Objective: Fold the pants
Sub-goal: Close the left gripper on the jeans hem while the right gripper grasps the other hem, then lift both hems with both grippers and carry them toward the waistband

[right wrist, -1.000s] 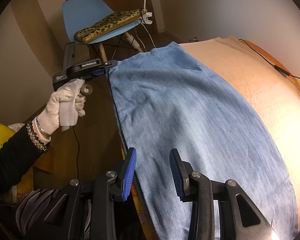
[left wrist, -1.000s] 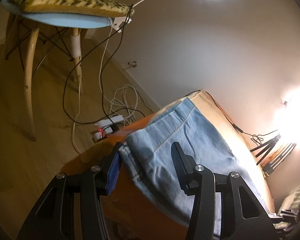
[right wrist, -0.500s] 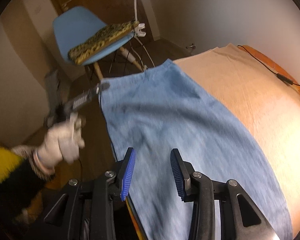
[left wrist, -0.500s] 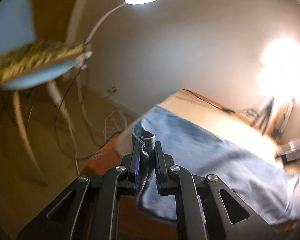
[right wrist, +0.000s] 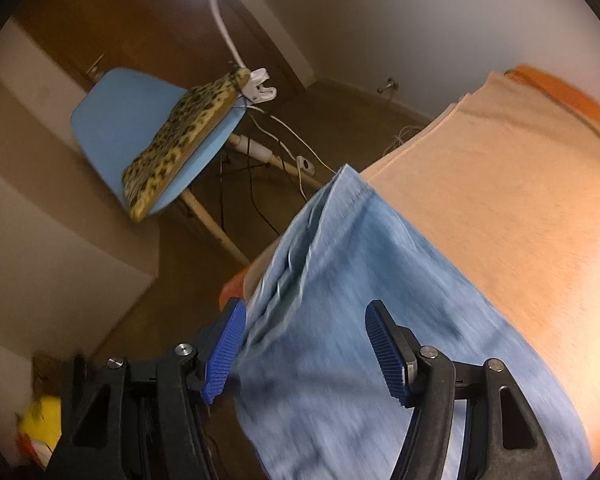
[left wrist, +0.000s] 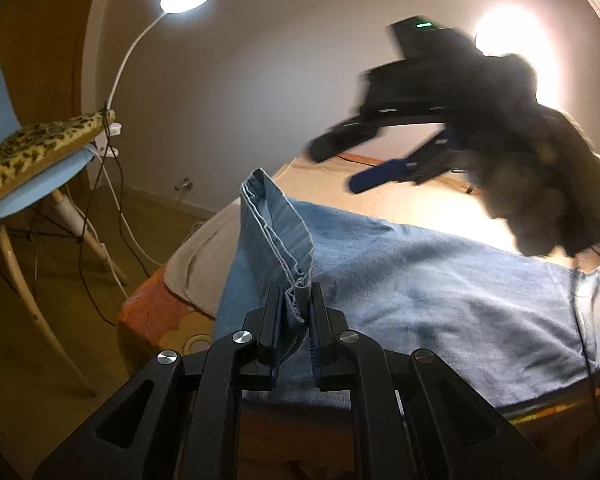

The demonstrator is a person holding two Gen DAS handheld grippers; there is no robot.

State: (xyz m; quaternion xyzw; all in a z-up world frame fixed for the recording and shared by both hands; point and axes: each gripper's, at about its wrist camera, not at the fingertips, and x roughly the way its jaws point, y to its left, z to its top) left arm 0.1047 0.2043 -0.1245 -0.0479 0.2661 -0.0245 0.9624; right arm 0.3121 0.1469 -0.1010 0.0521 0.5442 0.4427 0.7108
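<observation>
Pinching the bunched denim edge, the left gripper (left wrist: 294, 300) lifts a corner of the jeans (left wrist: 440, 280) off the bed (right wrist: 500, 184) to start a fold. Right gripper (right wrist: 304, 344) (jaws just widening, nothing clamped) hovers over the spread denim, likely seeking the matching edge.

Left gripper (left wrist: 295, 316): matte black angular frame with triangular cut-outs, four round silver screw heads across the linkage, and two narrow black fingers with blue ribbed inner faces. Right gripper (right wrist: 305, 350): identical black frame, silver screws at each pivot, and fingers carrying bright blue ribbed pads (right wrist: 385, 354). Seen from the left wrist view, its housing shows a small green indicator light.
</observation>
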